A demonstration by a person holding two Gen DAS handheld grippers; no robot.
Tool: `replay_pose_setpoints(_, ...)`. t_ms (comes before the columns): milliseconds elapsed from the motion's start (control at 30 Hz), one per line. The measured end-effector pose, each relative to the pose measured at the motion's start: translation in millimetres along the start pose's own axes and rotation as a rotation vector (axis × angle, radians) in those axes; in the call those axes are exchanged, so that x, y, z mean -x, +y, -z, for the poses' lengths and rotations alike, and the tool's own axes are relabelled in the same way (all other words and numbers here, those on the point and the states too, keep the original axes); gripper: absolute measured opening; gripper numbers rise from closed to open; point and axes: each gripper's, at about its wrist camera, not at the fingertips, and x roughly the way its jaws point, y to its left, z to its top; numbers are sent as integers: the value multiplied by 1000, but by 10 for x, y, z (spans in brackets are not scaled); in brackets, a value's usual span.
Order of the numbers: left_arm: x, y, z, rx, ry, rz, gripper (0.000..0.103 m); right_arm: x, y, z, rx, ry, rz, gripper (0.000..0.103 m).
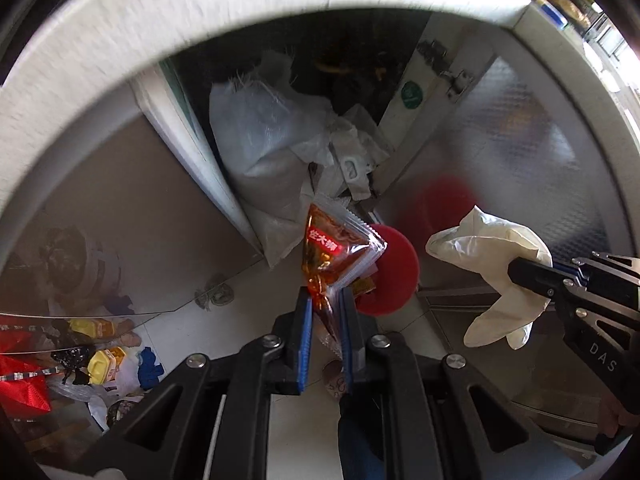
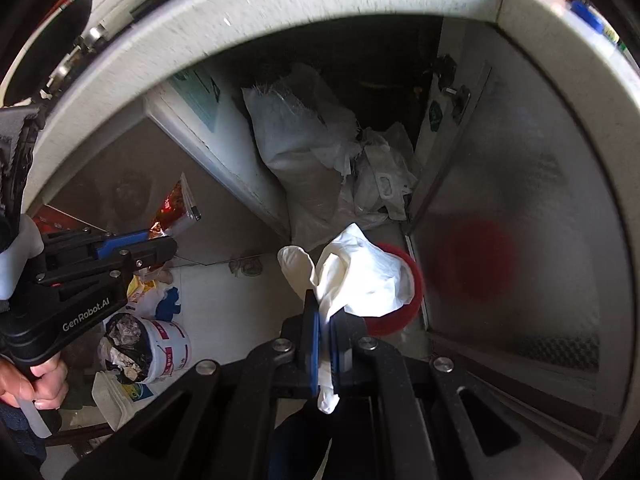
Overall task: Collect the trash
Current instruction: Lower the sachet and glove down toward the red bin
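Observation:
My left gripper (image 1: 325, 304) is shut on a bunch of orange-red sauce packets (image 1: 332, 252), which stick up past the blue pads. It also shows at the left of the right wrist view as the left gripper (image 2: 170, 246), with the packets (image 2: 176, 208) above it. My right gripper (image 2: 327, 322) is shut on a white disposable glove (image 2: 360, 276) that hangs crumpled in front of it; in the left wrist view the right gripper (image 1: 516, 276) holds the glove (image 1: 492, 252) at the right. Below both, on the floor, stands a red round bin (image 1: 394, 276), (image 2: 416, 292), partly hidden by the held things.
A pale counter edge (image 1: 160, 20) arcs across the top. Under it an open cabinet holds white woven sacks (image 1: 260, 136). A shiny metal cabinet door (image 1: 520, 152) stands on the right. At the left are a white bucket (image 2: 164, 344) lined with a black bag, and yellow containers (image 1: 102, 364).

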Motion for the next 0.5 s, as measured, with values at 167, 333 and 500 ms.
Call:
replay_pose_setpoints(167,-671,22,21,18,60,7,11,-633,-117,33,-4,42,-8,4)
replay_pose_setpoints(333,-1320,-29,105,-15,97,-17,11,-1343,-333,191,-42,109,-30,4)
replay_pose_setpoints(500,-1838,-36,202,-50,132,-40,11,-1931,-569,250,-50,150,-44,4)
